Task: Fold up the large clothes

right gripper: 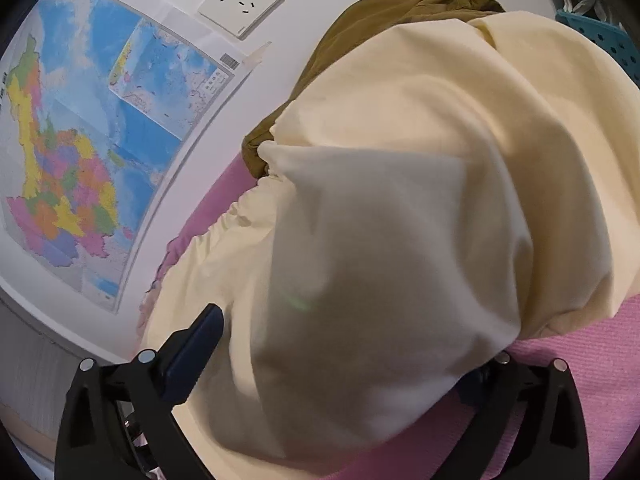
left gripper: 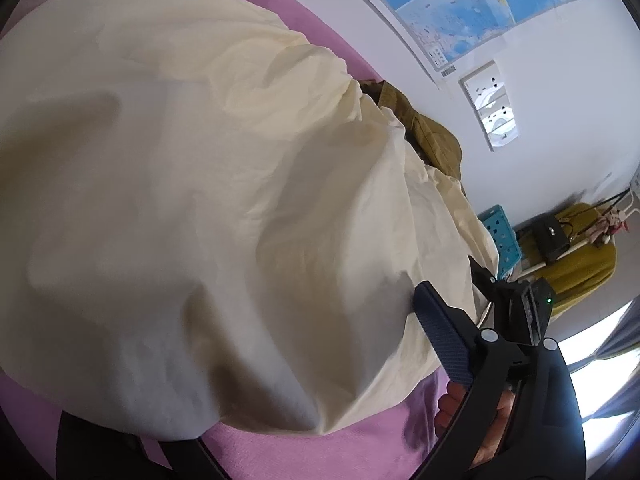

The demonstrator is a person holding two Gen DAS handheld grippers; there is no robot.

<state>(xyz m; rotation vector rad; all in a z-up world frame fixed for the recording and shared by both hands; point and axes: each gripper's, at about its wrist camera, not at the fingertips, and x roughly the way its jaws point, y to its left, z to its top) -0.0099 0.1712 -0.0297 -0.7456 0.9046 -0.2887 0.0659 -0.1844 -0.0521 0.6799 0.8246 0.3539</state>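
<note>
A large cream garment lies spread over a pink bed cover and fills both views; it also shows in the right wrist view. In the left wrist view my own fingers are hidden under the cloth; only dark frame parts show at the bottom. The right gripper shows there at the garment's right edge, jaws apart around the cloth. In the right wrist view its left finger is bare beside the cloth, and the right finger is covered by a raised fold of the garment.
An olive-brown garment lies behind the cream one by the wall, also seen in the right wrist view. A map and wall sockets are on the white wall. A blue perforated crate and a yellow-draped chair stand at the right.
</note>
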